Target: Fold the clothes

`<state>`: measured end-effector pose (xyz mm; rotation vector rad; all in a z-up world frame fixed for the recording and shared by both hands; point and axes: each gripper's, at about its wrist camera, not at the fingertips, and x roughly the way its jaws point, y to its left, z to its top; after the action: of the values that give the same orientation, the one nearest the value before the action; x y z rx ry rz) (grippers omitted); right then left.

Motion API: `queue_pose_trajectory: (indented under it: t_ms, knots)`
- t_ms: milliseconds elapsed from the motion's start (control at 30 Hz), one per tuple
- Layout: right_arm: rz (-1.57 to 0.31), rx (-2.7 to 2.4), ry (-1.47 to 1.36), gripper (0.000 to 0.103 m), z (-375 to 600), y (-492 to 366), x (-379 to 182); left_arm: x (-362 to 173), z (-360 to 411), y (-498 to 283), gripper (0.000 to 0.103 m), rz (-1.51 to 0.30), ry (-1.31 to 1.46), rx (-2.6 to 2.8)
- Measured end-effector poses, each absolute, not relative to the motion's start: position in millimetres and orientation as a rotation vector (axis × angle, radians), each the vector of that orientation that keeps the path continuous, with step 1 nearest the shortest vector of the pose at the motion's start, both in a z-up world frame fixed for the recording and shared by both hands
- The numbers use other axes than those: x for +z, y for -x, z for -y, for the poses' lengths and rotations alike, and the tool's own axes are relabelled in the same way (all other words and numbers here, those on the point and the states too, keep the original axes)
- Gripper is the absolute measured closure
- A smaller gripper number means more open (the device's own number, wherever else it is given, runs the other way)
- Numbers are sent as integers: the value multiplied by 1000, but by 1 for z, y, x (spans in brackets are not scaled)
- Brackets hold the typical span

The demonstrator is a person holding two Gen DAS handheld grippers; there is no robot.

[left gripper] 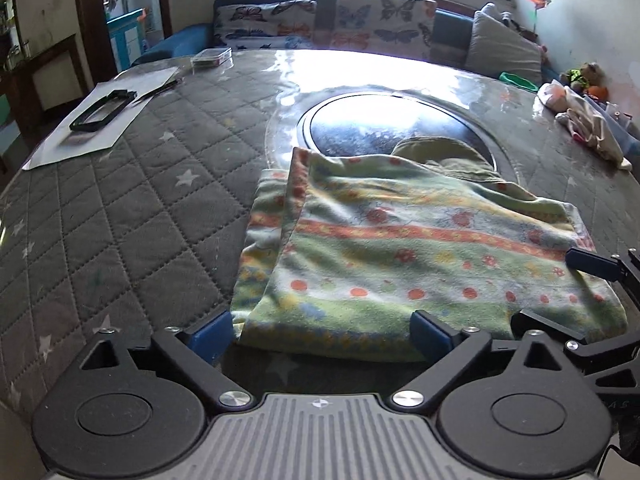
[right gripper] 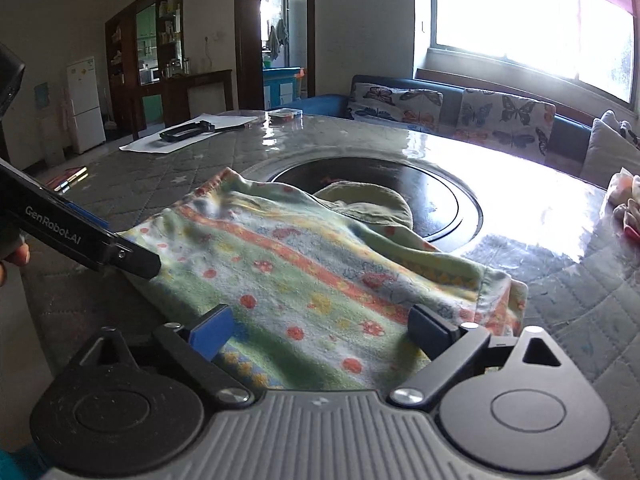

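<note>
where the quilted grey table cover meets the near edge, a fleece garment in green, white and orange stripes with red dots lies folded flat, its far edge reaching the rim of the round dark inset in the table's middle. an olive-green piece pokes out from under that far edge. the left gripper hovers at the garment's near hem with its blue-padded jaws spread wide, pinching nothing. the right gripper sits low over the garment's right part, jaws likewise spread apart, cloth showing between them. farther left on the table lie a white sheet bearing a black frame, and a small clear box. a butterfly-print sofa stands behind.
</note>
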<state>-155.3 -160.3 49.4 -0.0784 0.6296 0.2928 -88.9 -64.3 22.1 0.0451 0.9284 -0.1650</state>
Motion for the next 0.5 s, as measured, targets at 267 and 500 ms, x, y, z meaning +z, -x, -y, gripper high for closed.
queue_pose_trajectory:
  t_ms: [267,500]
  knots:
    - [-628,284,76,0,159,155,44,16,63,86,0,-969,-21,-151]
    - [-630,278,82,0,158,155,41,14,57,83,0,-1001,34,-145]
